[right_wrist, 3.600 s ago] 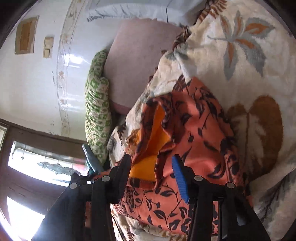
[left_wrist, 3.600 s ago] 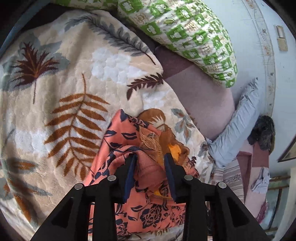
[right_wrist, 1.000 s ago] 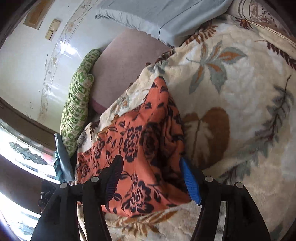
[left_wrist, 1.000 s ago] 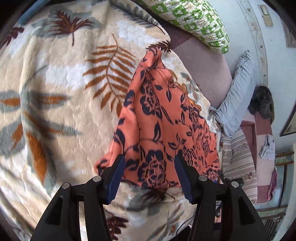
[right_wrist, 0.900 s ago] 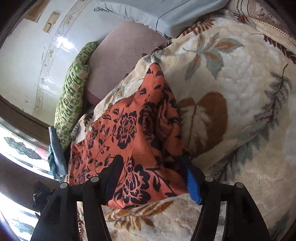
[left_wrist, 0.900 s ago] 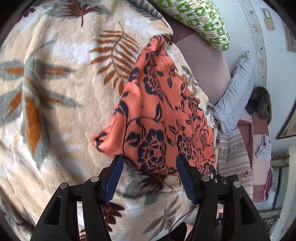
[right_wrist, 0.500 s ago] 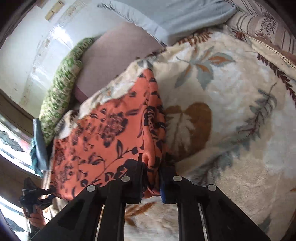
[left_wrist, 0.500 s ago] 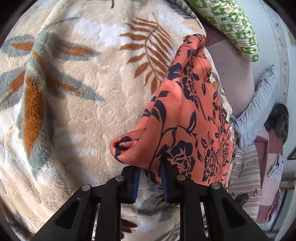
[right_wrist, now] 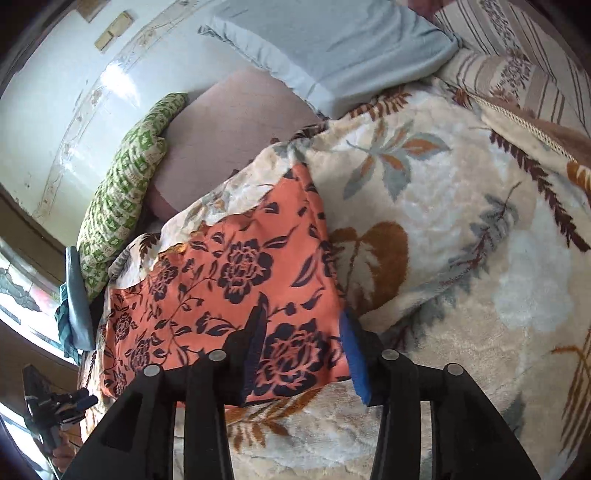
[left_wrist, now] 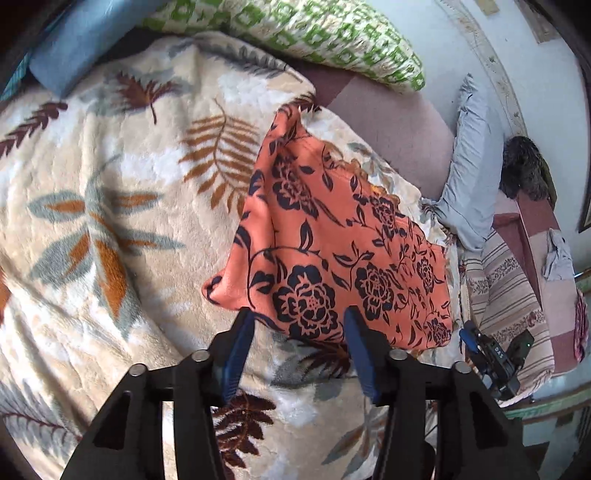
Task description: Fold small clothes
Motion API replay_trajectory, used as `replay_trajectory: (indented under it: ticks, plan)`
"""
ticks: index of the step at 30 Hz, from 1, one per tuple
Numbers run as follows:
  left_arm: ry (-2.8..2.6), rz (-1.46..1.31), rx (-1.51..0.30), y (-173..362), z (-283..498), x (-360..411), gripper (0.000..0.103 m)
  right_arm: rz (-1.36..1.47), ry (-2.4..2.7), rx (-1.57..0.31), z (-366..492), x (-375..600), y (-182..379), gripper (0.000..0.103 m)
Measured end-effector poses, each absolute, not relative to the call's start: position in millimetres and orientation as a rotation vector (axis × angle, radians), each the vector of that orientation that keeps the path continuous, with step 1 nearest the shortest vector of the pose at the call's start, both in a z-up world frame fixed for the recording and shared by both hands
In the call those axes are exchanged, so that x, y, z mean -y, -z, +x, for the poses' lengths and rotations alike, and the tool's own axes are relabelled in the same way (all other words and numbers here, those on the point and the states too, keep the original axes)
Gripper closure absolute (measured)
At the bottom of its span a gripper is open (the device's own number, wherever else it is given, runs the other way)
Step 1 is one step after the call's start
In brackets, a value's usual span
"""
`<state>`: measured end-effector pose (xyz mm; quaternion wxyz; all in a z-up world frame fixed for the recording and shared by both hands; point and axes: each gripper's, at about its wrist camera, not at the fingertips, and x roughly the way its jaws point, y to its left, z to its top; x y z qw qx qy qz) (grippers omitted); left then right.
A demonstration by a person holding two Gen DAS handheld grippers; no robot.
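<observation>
Black plastic fingers with blue pads frame the bottom of both wrist views. The left gripper (left_wrist: 299,321) has its jaws apart and opening; the near hem of the orange floral garment (left_wrist: 332,251) shows in the gap between the pads, but neither pad presses on it. The cloth lies just ahead of the fingertips and spreads away from them, toward the upper middle of the view.

The right gripper (right_wrist: 304,325) is also opening, with its jaws apart. Its left finger stands in front of the orange floral garment (right_wrist: 229,280) and its right finger stands at the garment's right edge, so the near corner with a dark rose lies between them. I see no grip there; the cloth lies flat on the blanket.

The garment rests on a cream plush blanket (left_wrist: 110,229) with brown and grey leaves, and it looks folded into a flat, roughly four-sided shape with one narrow end pointing away. In the left view the right gripper (left_wrist: 495,354) shows small past the garment's far lower corner.

Farther behind lie a mauve mattress (right_wrist: 236,125), a green-and-white patterned pillow (left_wrist: 295,33) and a pale blue pillow (right_wrist: 325,48), near a light wall (right_wrist: 48,96).
</observation>
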<state>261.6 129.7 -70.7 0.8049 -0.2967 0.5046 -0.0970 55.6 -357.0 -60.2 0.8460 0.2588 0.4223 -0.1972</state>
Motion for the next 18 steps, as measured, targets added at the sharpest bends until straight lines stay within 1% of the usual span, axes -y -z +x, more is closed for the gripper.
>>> replay_trajectory:
  ticks: [1,4,12,18]
  plan:
    - [0.195,-0.621,-1.061,63.7,260.1,-132.6,0.040,0.516,0.385,-0.898,62.6,342.6,57.8,0.051]
    - [0.185,-0.614,-1.073,54.8,269.4,-142.0,0.040,0.404,0.274,-0.937,90.0,291.3,60.4,0.044]
    - [0.156,-0.629,-1.193,62.1,340.0,-162.9,0.040,0.156,0.009,-1.060,157.6,155.1,110.5,0.043]
    - [0.193,-0.589,-1.271,79.9,395.1,-158.8,0.040,-0.062,-0.141,-1.103,182.2,68.4,145.1,0.043]
